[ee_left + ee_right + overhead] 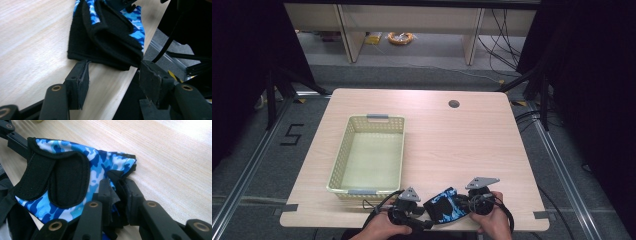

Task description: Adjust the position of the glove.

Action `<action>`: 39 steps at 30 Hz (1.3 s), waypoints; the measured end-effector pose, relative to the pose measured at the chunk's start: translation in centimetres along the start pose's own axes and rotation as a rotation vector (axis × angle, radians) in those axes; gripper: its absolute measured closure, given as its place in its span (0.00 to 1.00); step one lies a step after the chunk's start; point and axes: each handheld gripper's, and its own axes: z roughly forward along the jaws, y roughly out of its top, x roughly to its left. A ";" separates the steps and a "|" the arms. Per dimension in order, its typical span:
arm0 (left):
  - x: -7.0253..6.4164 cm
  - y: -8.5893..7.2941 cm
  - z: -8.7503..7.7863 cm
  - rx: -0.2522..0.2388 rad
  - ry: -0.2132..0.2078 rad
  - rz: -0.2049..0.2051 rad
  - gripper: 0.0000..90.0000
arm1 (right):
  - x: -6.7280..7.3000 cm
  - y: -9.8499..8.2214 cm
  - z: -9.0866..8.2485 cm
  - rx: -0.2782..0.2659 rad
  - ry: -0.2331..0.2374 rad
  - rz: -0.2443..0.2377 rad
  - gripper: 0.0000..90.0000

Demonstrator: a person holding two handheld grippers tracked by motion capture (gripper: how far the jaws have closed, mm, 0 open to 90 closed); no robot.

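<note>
Your right gripper (pixel 116 195) has its jaws pinched on an edge of the blue camo glove (pixel 446 205), which sits at the near edge of the surface (pixel 452 145), between your two hands. Your left gripper (pixel 112 75) is right at the glove's black cuff end with its jaws spread, nothing clamped between them, the tips just beside the fabric. The pale mesh basket (pixel 343 155) stands well off to the left of the glove.
</note>
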 end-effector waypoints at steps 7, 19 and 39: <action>-0.2 0.9 1.0 0.003 -0.027 -0.027 0.45 | 0.0 0.0 -0.2 0.017 0.007 0.011 0.87; 0.0 1.1 1.5 -0.034 0.039 0.047 0.61 | -0.3 -0.1 -0.3 0.009 0.004 0.032 0.87; -0.8 0.4 -0.6 -0.092 0.122 0.110 0.65 | 0.4 -0.4 -0.5 0.015 -0.014 0.052 0.88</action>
